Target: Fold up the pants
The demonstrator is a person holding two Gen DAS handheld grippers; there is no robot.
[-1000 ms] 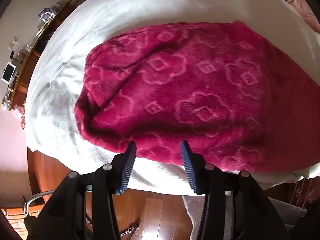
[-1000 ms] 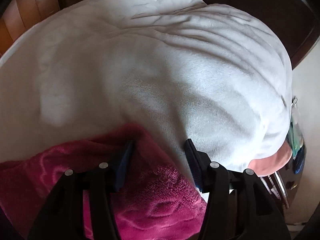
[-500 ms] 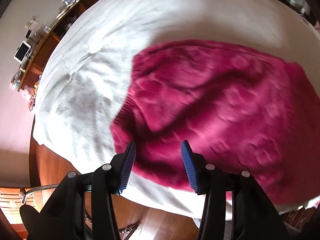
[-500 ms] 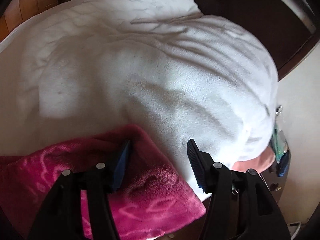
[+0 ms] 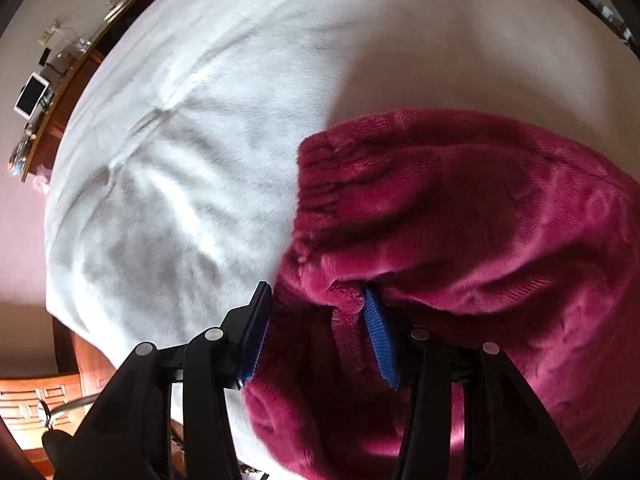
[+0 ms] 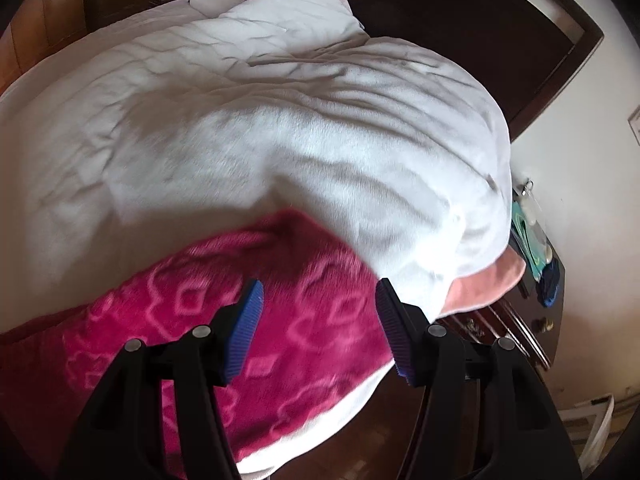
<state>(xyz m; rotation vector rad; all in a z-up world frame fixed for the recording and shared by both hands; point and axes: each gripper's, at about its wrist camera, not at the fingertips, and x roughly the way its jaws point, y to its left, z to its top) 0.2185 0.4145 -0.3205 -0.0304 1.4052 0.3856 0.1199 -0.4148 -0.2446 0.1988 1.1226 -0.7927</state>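
Observation:
The magenta fleece pants [image 5: 460, 216] lie on the white bed cover [image 5: 192, 160], with the elastic waistband at their left end. My left gripper [image 5: 316, 300] is open at the near waistband corner; its right finger is tucked under a fold of the fabric and its left finger is just outside the edge. In the right wrist view the other end of the pants [image 6: 312, 280] shows a lighter pattern. My right gripper [image 6: 318, 292] is open and empty, held above that end.
The bed cover [image 6: 280, 132] fills most of both views. A wooden dresser [image 5: 52, 92] with small items stands at far left. A dark headboard [image 6: 460, 20] and a nightstand [image 6: 536, 264] are at right. A pink blanket edge [image 6: 488, 280] hangs below the cover. Wooden floor lies beneath.
My left gripper has moved right and down onto the waistband corner, with fabric now between its fingers. My right gripper has pulled back and up from the pants' far end.

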